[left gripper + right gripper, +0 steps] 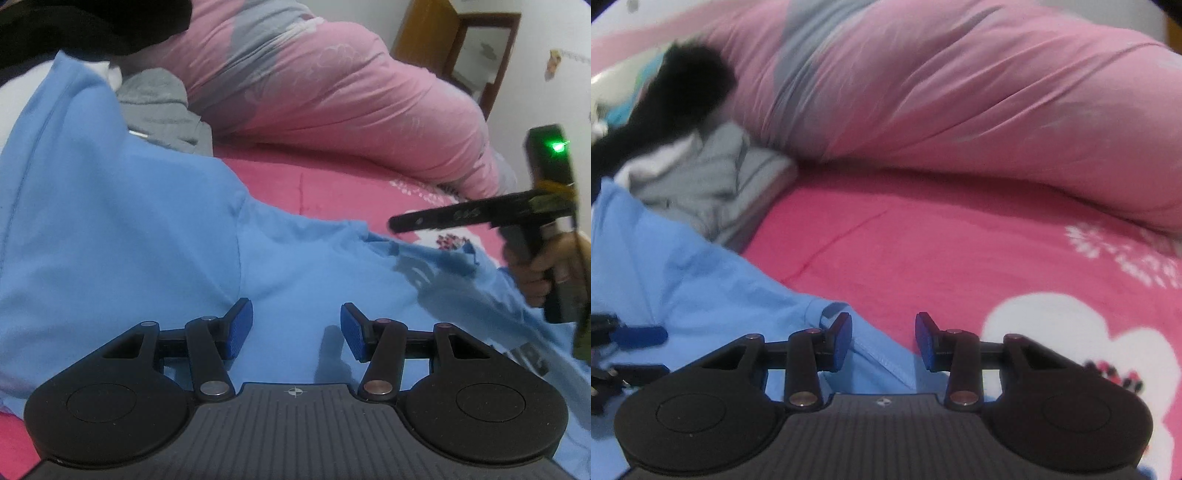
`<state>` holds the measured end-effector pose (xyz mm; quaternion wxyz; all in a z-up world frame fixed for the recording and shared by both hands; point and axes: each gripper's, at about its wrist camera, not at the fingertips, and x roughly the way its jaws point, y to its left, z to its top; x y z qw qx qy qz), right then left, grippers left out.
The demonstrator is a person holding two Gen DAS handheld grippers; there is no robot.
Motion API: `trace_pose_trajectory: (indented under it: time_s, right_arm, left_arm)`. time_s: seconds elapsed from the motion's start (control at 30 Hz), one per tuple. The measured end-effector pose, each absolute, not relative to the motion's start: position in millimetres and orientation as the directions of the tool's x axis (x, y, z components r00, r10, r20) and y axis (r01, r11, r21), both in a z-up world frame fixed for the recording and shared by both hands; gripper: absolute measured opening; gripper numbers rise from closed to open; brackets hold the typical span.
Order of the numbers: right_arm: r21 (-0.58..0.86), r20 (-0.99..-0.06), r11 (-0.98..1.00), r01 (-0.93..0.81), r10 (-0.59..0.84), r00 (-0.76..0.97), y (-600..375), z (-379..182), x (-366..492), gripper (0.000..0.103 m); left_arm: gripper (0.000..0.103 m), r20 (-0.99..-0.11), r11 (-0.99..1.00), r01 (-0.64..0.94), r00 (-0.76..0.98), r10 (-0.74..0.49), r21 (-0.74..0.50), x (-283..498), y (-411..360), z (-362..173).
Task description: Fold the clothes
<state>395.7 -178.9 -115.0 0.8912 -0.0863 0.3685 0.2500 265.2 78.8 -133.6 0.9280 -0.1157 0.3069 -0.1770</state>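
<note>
Light blue shirt (129,229) with grey print, spread on the hot-pink sheet (923,251) with white flowers; pale pink-and-grey duvet (314,92) behind the sheet.

Bed (923,240) with hot-pink printed sheet, clothes and bedding on it.

Light-blue T-shirt (129,240) lies spread over the near left part of the bed, one sleeve running right toward the white cartoon print (1052,332) on the sheet. Crumpled grey garment (713,177) sits behind the shirt, touching its far edge. Black garment (690,85) is heaped further back on the left, with something white between it and the grey one. Bulky pale-pink duvet (960,92) with grey patches is bunched along the far side, right of the grey garment.
</note>
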Motion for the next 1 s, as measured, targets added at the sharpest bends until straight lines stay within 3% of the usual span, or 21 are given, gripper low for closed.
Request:
trace_pose_trajectory:
  time_s: [0.37,0.43,0.5,0.7,0.87,1.0]
  right_arm:
    - [-0.014,-0.768,0.788,-0.616,0.386,0.512,-152.5,-129.6,418.5,0.042]
    - [-0.043,-0.773,0.776,-0.629,0.373,0.513,-148.5,-129.1,414.1,0.032]
    - [-0.113,-0.771,0.752,-0.65,0.346,0.535,-137.8,-128.4,405.5,0.001]
    - [-0.351,-0.63,0.752,-0.558,0.252,0.735,-114.1,-123.3,390.8,0.002]
    - [-0.354,-0.622,0.78,-0.516,0.215,0.753,-108.3,-148.6,403.2,0.002]
    - [-0.223,-0.613,0.862,-0.455,0.239,0.753,-129.7,-131.3,415.8,0.011]
  left_arm:
    - [0.053,-0.521,0.898,0.259,0.742,-0.421,-0.357,267.5,81.4,-137.2]
    - [0.053,-0.519,0.896,0.258,0.743,-0.423,-0.36,267.9,81.7,-137.2]
    - [0.053,-0.518,0.896,0.258,0.744,-0.422,-0.361,268.3,81.7,-137.0]
    - [0.053,-0.521,0.903,0.256,0.748,-0.412,-0.346,268.7,79.9,-136.3]
    - [0.053,-0.521,0.904,0.257,0.749,-0.41,-0.341,269.8,80.5,-136.8]
    - [0.053,-0.52,0.903,0.257,0.748,-0.412,-0.345,270.1,81.1,-136.9]
